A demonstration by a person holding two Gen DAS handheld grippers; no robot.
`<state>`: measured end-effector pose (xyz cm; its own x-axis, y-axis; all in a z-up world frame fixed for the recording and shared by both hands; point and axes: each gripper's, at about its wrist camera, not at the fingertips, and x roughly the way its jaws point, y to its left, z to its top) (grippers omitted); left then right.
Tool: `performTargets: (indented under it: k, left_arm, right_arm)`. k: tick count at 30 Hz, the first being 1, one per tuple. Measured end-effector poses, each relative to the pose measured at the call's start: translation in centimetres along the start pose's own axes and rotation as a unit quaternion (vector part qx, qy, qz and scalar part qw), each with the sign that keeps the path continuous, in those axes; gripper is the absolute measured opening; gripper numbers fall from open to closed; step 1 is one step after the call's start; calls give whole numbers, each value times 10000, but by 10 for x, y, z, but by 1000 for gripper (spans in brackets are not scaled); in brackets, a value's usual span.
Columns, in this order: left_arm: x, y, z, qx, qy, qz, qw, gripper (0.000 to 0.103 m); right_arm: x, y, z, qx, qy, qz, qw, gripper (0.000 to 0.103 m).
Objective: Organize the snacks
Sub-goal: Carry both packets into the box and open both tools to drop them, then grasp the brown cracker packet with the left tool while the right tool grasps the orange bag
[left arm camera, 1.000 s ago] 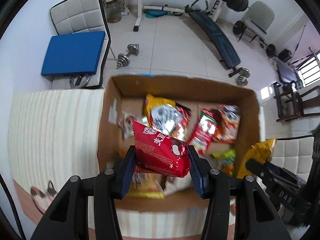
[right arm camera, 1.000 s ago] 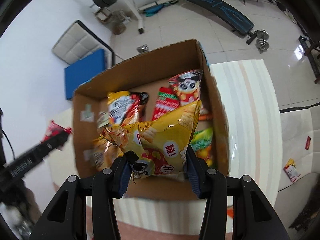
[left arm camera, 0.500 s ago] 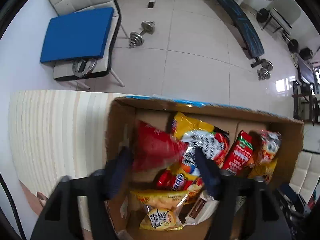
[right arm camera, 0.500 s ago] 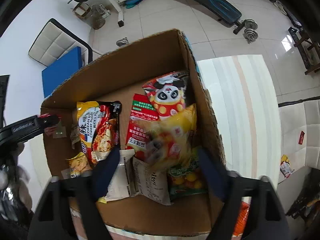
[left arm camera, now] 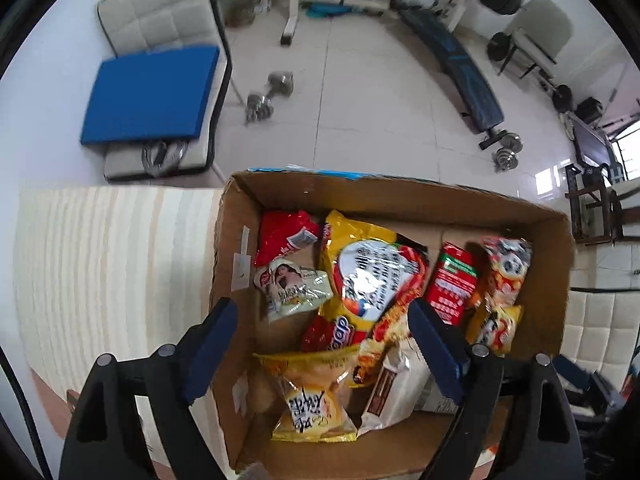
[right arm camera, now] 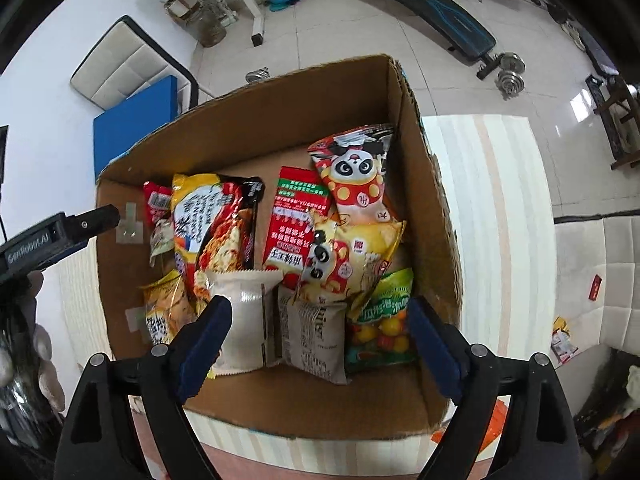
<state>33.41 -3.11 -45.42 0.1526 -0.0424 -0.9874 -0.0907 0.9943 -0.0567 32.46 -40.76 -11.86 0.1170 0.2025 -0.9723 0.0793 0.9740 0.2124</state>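
Note:
A cardboard box (left arm camera: 392,192) (right arm camera: 280,120) on the striped table holds several snack packs. The red pack (left arm camera: 282,234) lies in its far left corner. The yellow chip pack (right arm camera: 356,256) lies near the right wall, under the panda pack (right arm camera: 354,172). A yellow noodle bag (left arm camera: 372,276) lies in the middle. My left gripper (left arm camera: 322,350) is open and empty above the box's near left part; it also shows in the right wrist view (right arm camera: 60,236). My right gripper (right arm camera: 316,344) is open and empty above the box's near edge.
The striped table (left arm camera: 100,272) (right arm camera: 492,208) extends on both sides of the box. Beyond it are a chair with a blue cushion (left arm camera: 152,92), dumbbells (left arm camera: 268,94) and a weight bench (left arm camera: 460,68) on the tiled floor.
Both grippers opened. The red pack dropped from my left gripper into the box's far left corner. The yellow chip pack dropped from my right gripper into the box's right side.

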Motion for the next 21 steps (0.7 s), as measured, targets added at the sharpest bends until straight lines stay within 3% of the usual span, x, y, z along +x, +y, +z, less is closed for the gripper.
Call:
performTargets:
  k: [3, 8, 11, 13, 17, 21]
  left_arm:
    - [-27, -15, -25, 317, -414, -118, 9986, 87]
    - [-59, -29, -79, 662, -908, 85, 9936, 87]
    - [-63, -29, -122, 634, -970, 128, 9932, 87]
    - [-54, -26, -148, 625, -851, 106, 9944, 87]
    - [-15, -21, -186, 603, -242, 186, 9977, 87]
    - [36, -6, -204, -54, 538, -207, 9983, 87]
  right_arm:
    - [-14, 3, -16, -197, -131, 114, 9997, 92]
    - [-30, -11, -60, -180, -273, 210, 9992, 93]
    - [-31, -33, -94, 42, -271, 331, 9991, 93]
    - [-27, -50, -117, 205, -208, 341, 9990, 93]
    - [-12, -92, -158, 642, -70, 182, 9977, 93]
    - [6, -127, -186, 998, -12, -124, 9949, 93]
